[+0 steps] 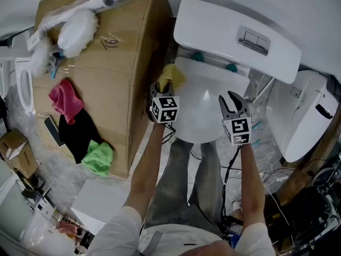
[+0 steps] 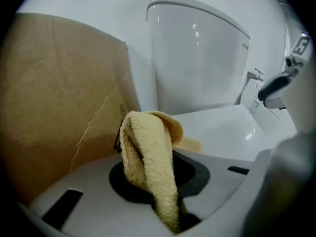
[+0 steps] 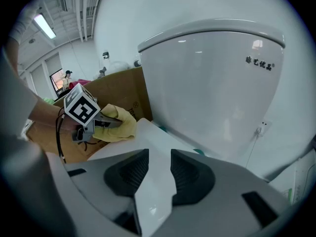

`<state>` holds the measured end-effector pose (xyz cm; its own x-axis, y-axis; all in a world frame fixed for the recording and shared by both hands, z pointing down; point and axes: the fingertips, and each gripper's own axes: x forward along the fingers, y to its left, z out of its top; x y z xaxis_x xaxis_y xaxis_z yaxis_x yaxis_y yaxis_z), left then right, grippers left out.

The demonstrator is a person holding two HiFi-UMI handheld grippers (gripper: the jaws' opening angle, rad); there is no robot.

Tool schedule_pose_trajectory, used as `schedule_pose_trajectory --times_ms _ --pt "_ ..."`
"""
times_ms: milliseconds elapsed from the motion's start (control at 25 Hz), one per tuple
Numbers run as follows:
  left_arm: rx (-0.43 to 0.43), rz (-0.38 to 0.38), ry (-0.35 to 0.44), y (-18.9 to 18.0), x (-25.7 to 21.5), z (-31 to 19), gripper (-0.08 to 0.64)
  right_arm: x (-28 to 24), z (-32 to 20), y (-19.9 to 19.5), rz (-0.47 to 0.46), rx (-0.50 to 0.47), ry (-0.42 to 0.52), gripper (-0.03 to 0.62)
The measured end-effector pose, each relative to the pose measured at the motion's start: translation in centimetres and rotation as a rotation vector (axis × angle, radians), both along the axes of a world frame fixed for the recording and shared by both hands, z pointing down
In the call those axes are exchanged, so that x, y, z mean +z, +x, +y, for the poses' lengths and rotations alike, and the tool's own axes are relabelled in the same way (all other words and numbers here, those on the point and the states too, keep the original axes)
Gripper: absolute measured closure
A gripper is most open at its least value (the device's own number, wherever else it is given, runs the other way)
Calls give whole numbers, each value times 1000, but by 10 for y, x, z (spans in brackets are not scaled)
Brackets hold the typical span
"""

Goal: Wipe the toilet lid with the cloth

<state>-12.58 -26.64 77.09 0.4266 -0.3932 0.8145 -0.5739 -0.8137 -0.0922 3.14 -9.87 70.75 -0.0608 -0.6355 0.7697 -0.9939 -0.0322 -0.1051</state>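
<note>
Step judged: wipe about to start.
- Left gripper (image 1: 161,91): jaws clamped on yellow cloth (image 2: 148,157), folded wad sticking out ahead of jaws.
- Toilet lid (image 1: 205,111): closed, just below both jaws. Cloth sits at its left rear edge, contact unclear.
- Right gripper (image 1: 233,105): jaws slightly parted, empty.
- Next move likely needs: cloth pressed flat, swept across lid.

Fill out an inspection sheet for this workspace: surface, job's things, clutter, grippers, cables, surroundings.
Surface: toilet lid is closed and white, with no marks visible.
Job's things: yellow cloth is at the lid's rear left edge; contact with the lid cannot be confirmed.
Clutter: cardboard box left of the toilet carries a pink cloth, black cloth, green cloth, phone and white duster.
Grippers: left hand-held gripper is shut on the yellow cloth. Right hand-held gripper has its jaws apart and empty, above the lid's right side.
Cables: a black cable hangs from the right hand-held gripper.
Surroundings: cistern stands behind the lid, and a second toilet stands to the right.
</note>
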Motion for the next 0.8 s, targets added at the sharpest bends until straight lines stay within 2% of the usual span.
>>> schedule_pose_trajectory --times_ms 120,240,320,440,560,800 --pt "-30 -30 49 -10 -5 0 480 1 8 1 -4 8 3 439" --pt "-59 -111 147 -24 -12 -2 480 2 17 4 -8 16 7 439" --pt "-71 -151 176 -29 -13 3 480 3 26 6 -12 18 10 439" --pt "-64 -146 134 -26 -4 18 480 4 40 9 -14 20 10 439" --pt "-22 -131 85 -17 4 39 480 3 54 12 -25 28 8 439" --pt "32 -133 43 -2 18 76 480 6 77 20 -19 27 18 439"
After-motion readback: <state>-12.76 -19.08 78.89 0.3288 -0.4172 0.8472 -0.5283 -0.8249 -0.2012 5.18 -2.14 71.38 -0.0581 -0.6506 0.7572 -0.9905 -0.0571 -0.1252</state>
